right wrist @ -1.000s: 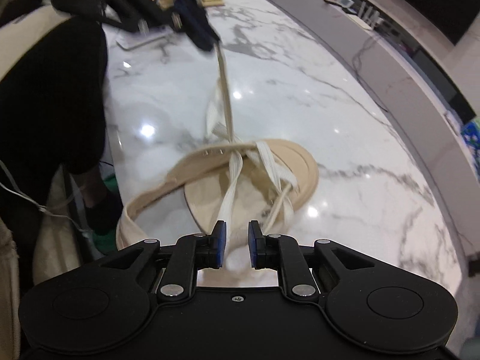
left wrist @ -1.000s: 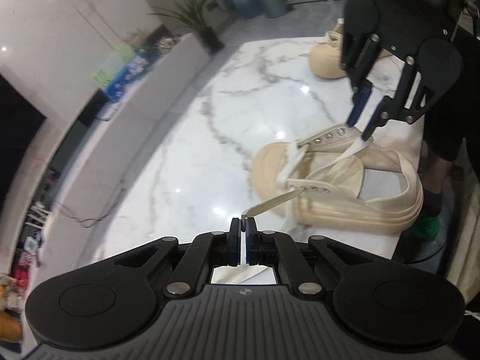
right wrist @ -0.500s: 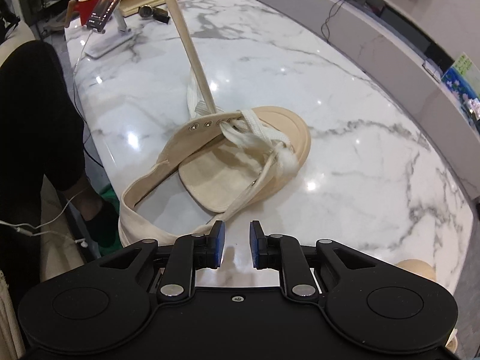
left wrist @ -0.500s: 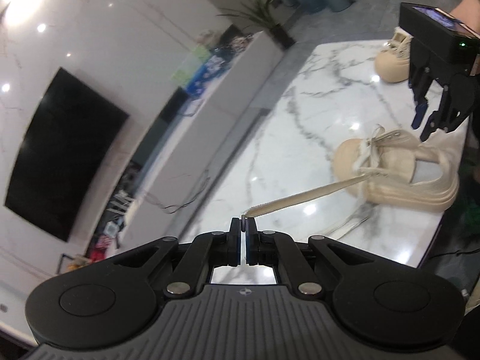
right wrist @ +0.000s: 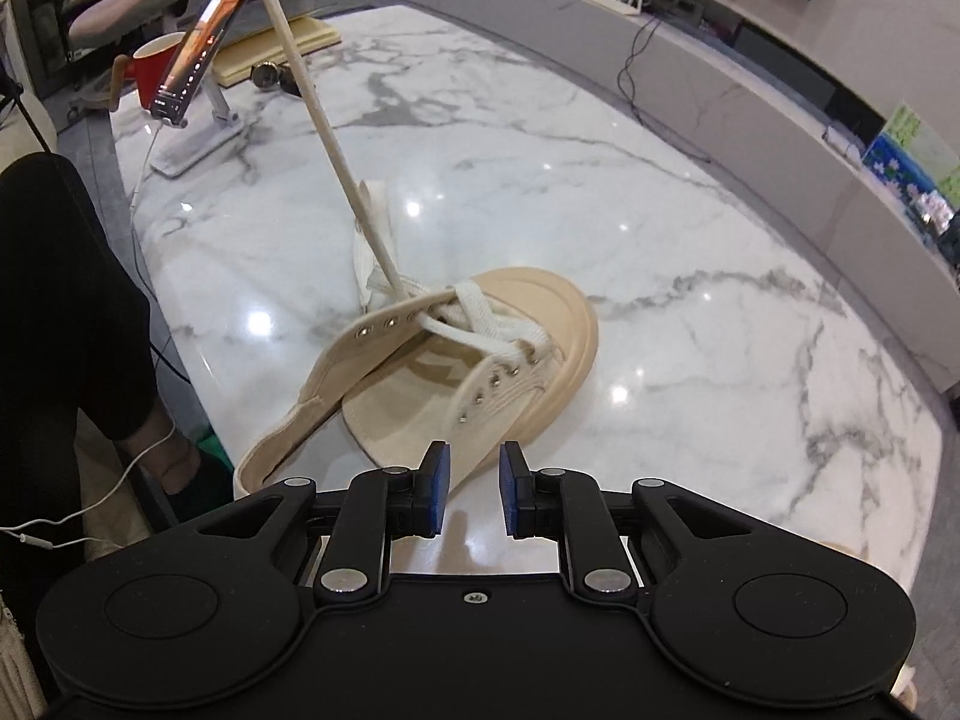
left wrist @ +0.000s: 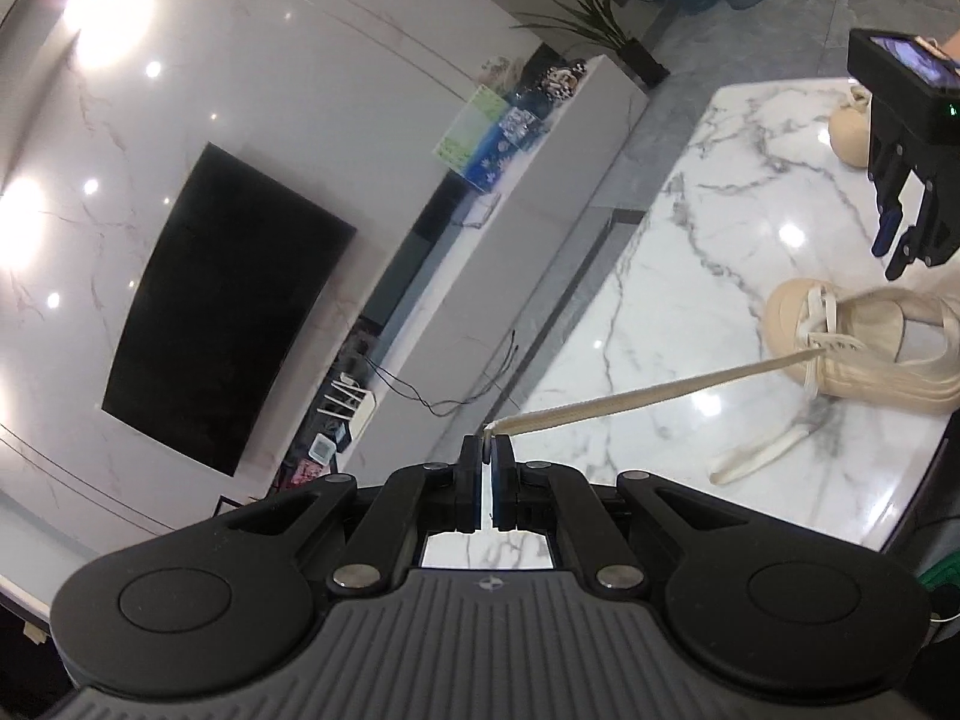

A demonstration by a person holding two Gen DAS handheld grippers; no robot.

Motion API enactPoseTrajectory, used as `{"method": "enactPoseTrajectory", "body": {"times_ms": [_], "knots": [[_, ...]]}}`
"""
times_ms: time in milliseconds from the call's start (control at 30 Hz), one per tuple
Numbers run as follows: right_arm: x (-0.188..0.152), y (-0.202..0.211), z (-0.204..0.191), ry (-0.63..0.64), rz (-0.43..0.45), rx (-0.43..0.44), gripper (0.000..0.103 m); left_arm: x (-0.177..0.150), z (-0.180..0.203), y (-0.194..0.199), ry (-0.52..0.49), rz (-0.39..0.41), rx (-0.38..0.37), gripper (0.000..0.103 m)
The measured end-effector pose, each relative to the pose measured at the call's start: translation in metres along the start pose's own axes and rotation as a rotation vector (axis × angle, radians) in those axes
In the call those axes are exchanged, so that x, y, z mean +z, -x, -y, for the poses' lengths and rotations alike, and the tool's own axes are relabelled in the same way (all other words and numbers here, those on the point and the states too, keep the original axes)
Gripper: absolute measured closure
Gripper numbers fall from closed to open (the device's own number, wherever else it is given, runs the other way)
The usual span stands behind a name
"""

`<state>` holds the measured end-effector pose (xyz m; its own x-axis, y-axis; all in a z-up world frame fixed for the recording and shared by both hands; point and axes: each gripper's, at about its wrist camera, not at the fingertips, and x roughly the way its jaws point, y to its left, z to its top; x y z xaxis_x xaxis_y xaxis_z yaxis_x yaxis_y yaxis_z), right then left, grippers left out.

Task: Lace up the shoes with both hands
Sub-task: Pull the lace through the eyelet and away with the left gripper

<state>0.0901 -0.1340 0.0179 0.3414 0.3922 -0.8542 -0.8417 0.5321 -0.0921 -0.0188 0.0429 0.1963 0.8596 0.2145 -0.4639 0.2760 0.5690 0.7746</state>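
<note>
A beige canvas shoe (right wrist: 456, 384) lies on the marble table (right wrist: 690, 228), toe pointing away from me, laced through its front eyelets only. One flat cream lace (right wrist: 312, 108) runs taut from a left eyelet up and out of the top of the right wrist view. In the left wrist view that lace (left wrist: 648, 399) stretches from the shoe (left wrist: 864, 354) to my left gripper (left wrist: 487, 441), which is shut on its tip. The other lace end (left wrist: 759, 453) lies slack on the table. My right gripper (right wrist: 471, 462) hangs open just above the shoe's near side, holding nothing; it also shows as the right gripper (left wrist: 894, 240) above the shoe.
A second beige shoe (left wrist: 849, 132) sits at the table's far end. A phone on a stand (right wrist: 198, 66), a red mug (right wrist: 153, 69) and a flat board (right wrist: 276, 45) stand at the far left. A person's dark-clad leg (right wrist: 66, 312) is beside the table's left edge.
My left gripper has risen and pulled back from the shoe, drawing the lace long and taut; its view now tilts up toward the wall. The right gripper stayed above the shoe and rolled slightly.
</note>
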Motion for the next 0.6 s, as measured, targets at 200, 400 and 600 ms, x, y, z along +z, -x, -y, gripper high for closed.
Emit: {"method": "enactPoseTrajectory", "body": {"times_ms": [200, 400, 600], "knots": [[0.002, 0.005, -0.001, 0.004, 0.016, 0.002, 0.088, 0.004, 0.010, -0.010, -0.023, -0.013, -0.017, 0.101], [0.004, 0.004, -0.004, 0.008, 0.020, 0.004, 0.088, -0.007, 0.044, -0.043, -0.062, -0.075, -0.153, 0.101], [0.007, 0.001, -0.007, 0.025, 0.024, 0.011, 0.088, -0.021, 0.089, -0.089, -0.079, -0.132, -0.304, 0.101]]}}
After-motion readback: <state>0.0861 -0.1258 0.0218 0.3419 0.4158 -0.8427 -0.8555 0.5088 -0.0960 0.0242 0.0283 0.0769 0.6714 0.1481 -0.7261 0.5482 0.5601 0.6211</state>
